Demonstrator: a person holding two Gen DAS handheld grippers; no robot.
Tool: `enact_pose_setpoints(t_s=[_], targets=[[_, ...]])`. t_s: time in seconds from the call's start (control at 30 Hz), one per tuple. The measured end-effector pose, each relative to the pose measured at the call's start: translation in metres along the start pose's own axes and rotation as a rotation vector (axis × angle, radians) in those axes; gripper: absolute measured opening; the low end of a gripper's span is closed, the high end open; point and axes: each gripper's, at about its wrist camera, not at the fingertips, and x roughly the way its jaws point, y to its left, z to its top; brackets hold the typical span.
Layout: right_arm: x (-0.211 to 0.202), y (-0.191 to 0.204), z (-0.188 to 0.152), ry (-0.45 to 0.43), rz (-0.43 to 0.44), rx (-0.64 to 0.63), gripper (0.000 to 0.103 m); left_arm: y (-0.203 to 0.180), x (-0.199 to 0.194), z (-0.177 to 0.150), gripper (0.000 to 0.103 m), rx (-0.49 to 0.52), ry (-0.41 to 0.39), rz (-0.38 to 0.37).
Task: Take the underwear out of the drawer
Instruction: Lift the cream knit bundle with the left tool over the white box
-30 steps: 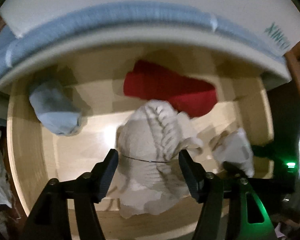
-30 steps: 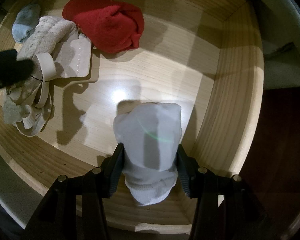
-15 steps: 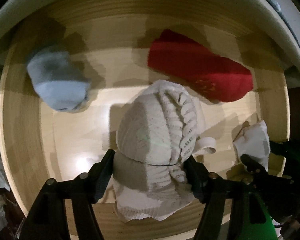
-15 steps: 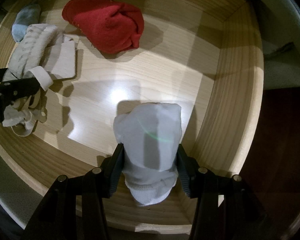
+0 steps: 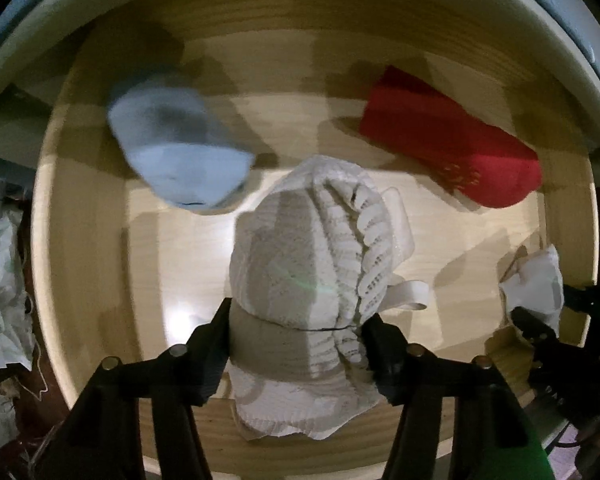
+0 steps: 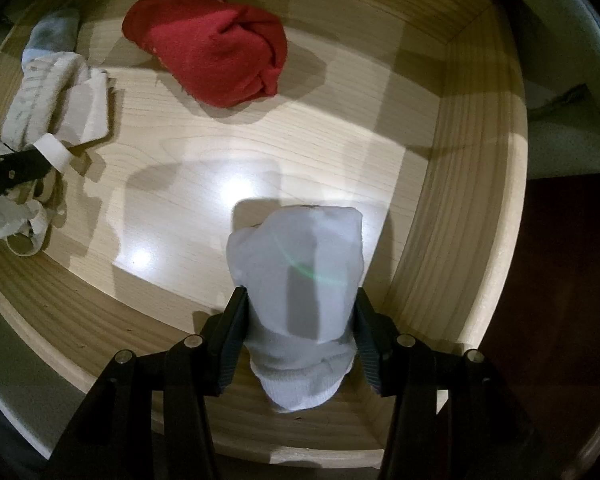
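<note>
A cream lace underwear piece (image 5: 300, 248) lies bunched on the floor of the wooden drawer (image 5: 48, 240). My left gripper (image 5: 298, 328) points down over it; its jaws are closing, and both pads press the fabric's sides. From the right wrist view the same cream piece (image 6: 52, 104) sits at the left under the left gripper (image 6: 4, 168). My right gripper (image 6: 300, 320) is shut on a white rolled garment (image 6: 296, 264) near the drawer's front right corner. That white roll (image 5: 536, 284) also shows at the right edge of the left wrist view.
A red folded garment (image 6: 212, 48) lies at the back of the drawer. A pale blue bundle (image 5: 180, 152) sits at the back left. The drawer's wooden wall (image 6: 460, 200) rises close on the right. Crumpled white cloth (image 5: 0, 280) lies outside the drawer's left side.
My left gripper has sunk toward the cream underwear and its jaws have come in against the fabric. The right gripper and its white roll have not moved.
</note>
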Motion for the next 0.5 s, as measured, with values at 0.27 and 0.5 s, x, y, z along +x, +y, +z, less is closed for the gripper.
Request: enact_pose_setpoints(t_s=[0.27, 0.5], targets=[[0.001, 0.000, 0.003, 0.002, 0.000, 0.001, 0.048, 0.012, -0.009, -0.010, 0.058, -0.006, -0.035, 0.010], [0.002, -0.001, 0.003, 0.001, 0.000, 0.003, 0.048, 0.002, -0.026, -0.014, 0.058, 0.019, -0.060, 0.018]])
